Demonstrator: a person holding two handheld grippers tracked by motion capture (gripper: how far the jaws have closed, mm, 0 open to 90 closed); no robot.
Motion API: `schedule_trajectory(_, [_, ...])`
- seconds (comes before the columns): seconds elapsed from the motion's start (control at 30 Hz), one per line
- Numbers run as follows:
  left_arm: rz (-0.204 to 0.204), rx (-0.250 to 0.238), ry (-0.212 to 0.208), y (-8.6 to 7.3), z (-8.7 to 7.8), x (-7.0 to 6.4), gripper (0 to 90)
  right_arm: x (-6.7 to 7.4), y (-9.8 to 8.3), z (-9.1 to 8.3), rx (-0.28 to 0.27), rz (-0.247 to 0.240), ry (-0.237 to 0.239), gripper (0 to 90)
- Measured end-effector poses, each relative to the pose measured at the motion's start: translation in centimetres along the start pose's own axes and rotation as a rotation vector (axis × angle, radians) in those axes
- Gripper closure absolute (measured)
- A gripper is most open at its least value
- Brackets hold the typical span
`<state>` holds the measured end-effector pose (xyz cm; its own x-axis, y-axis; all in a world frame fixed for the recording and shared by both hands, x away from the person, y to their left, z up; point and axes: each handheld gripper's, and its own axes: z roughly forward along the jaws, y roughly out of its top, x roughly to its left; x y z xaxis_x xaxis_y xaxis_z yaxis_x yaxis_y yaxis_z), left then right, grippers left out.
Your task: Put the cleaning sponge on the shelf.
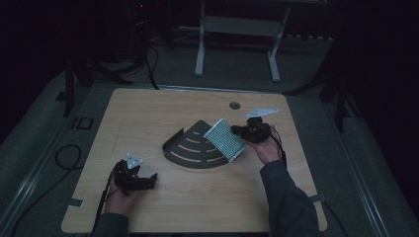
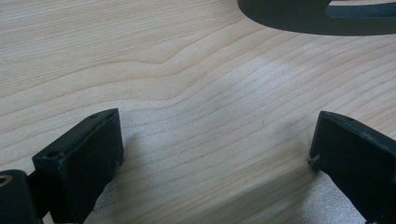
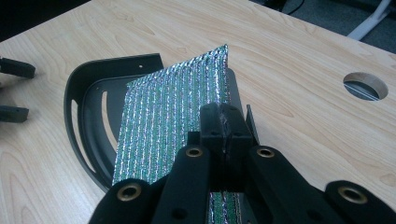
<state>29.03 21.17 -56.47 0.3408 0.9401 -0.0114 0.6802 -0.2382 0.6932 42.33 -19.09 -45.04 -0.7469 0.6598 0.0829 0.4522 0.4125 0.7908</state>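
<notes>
A silvery-green woven pad (image 1: 225, 139) hangs tilted over the right part of a dark quarter-round slotted tray (image 1: 190, 148) in the middle of the table. My right gripper (image 1: 243, 131) is shut on the pad's near edge; in the right gripper view the jaws pinch the pad (image 3: 173, 121) above the tray (image 3: 88, 88). My left gripper (image 1: 150, 178) rests low at the front left, open, with bare wood between its jaws (image 2: 215, 154). The tray's curved rim (image 2: 299, 18) shows at the top of the left gripper view.
The wooden table (image 1: 148, 113) has a round cable hole (image 1: 234, 105) near its far edge, also the hole (image 3: 365, 86) in the right gripper view. A white desk frame (image 1: 237, 29) stands on the floor behind. Cables lie on the floor at left.
</notes>
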Motion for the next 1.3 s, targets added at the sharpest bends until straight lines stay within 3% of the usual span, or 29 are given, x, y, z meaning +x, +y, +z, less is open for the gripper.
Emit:
schedule_trajectory(0.7, [0.0, 0.0, 0.0, 0.0, 0.0, 0.0, 2.9, -0.8, 0.0, 1.6, 0.009, 0.035, -0.012, 89.3])
schedule_trajectory(1.3, [0.0, 0.0, 0.001, 0.0, 0.0, 0.0, 2.9, -0.8, 0.6, 3.1, 0.014, 0.033, -0.009, 89.3])
